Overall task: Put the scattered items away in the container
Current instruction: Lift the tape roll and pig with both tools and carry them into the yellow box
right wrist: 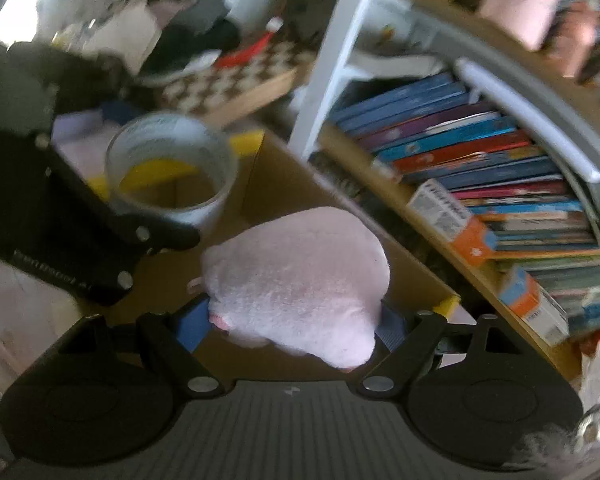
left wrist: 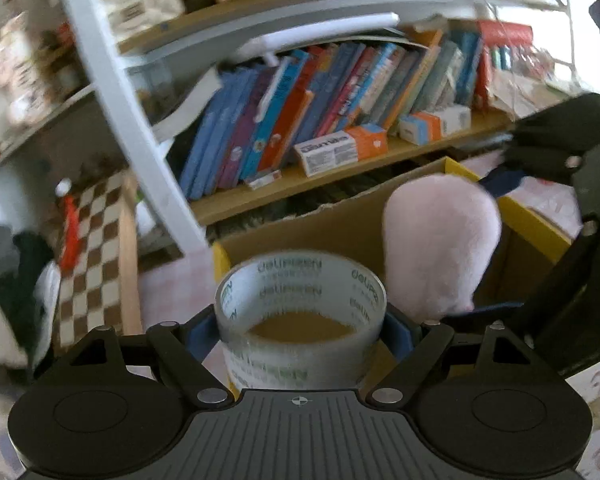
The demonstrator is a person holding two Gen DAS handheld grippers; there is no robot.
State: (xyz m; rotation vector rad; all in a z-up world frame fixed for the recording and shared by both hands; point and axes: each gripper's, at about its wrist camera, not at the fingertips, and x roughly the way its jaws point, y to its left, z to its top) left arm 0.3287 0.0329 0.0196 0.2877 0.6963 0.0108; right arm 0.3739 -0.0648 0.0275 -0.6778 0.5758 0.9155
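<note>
Tape roll (left wrist: 300, 320) clamped in left claw (left wrist: 300, 330), over cardboard box (left wrist: 340, 216) edge. Pink plush toy (right wrist: 300, 280) gripped by right claw (right wrist: 296, 320), above box. Bookshelf (left wrist: 340, 160) behind.

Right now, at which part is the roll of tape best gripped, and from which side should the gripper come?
Grip the roll of tape across its outer wall, as the left gripper does: one finger on each side, coming side-on to the ring. The wall is round and stiff, and the hollow core stays free.
</note>
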